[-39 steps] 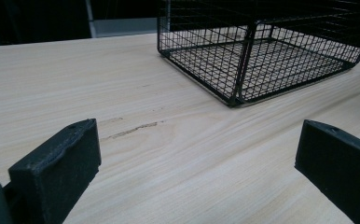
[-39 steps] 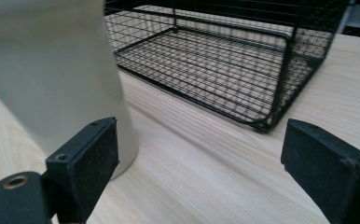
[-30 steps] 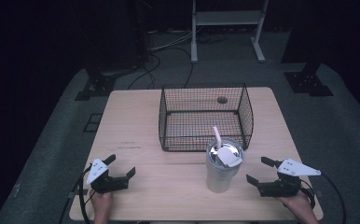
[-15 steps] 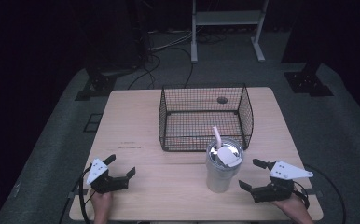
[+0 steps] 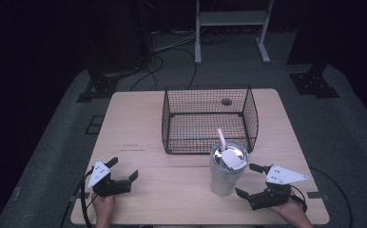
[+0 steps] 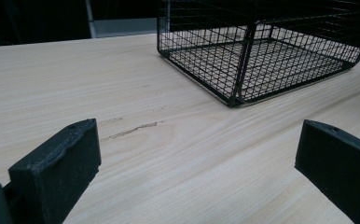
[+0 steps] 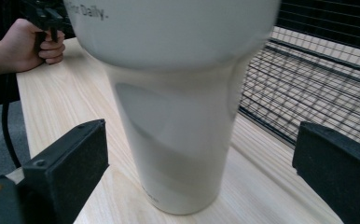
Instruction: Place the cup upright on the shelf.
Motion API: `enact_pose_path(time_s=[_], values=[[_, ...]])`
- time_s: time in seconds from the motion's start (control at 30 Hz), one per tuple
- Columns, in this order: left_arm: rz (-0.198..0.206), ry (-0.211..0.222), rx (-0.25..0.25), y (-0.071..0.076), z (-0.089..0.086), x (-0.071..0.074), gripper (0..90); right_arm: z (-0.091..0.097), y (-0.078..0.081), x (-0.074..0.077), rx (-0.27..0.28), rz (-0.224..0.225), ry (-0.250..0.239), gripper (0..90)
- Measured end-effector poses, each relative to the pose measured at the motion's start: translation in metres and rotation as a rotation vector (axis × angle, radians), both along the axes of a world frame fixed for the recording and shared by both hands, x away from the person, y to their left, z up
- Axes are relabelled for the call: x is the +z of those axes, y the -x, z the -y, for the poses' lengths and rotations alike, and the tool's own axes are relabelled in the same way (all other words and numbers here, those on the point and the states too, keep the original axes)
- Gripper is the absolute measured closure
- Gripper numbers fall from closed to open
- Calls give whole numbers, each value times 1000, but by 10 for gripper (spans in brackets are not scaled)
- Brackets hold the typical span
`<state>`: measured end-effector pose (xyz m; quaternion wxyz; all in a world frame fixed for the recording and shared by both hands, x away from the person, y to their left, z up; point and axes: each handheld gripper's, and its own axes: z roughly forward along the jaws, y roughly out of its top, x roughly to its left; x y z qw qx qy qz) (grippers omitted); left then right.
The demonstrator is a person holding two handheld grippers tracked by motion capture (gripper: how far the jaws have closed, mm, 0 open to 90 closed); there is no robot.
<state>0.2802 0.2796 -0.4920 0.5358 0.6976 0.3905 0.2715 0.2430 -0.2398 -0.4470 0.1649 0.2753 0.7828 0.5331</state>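
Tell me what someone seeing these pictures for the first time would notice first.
Probably the tall white cup with a lid and straw, standing upright near the front edge of the wooden table. Just behind it sits a black wire basket. The right gripper is at the cup's side with its jaws wide open, while the left gripper rests open at the table's front left.

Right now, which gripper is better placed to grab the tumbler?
Right. The right gripper sits beside the tumbler, jaws open on either side of its base. The left gripper faces bare table.
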Motion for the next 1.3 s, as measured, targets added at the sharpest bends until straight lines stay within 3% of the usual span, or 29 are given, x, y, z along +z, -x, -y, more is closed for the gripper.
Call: enact_pose_path(time_s=[0.57, 0.83, 1.2, 1.3], values=[[0, 0, 0, 0, 0, 0, 0, -23, -9, -4, 16, 0, -21, 28], [1, 0, -1, 0, 0, 0, 0, -35, -16, -6, 21, 36, -26, 29], [1, 1, -1, 0, 0, 0, 0, -45, -19, -8, 15, 32, -53, 31], [0, 0, -1, 0, 0, 0, 0, -48, -20, -10, 14, 49, -58, 42]])
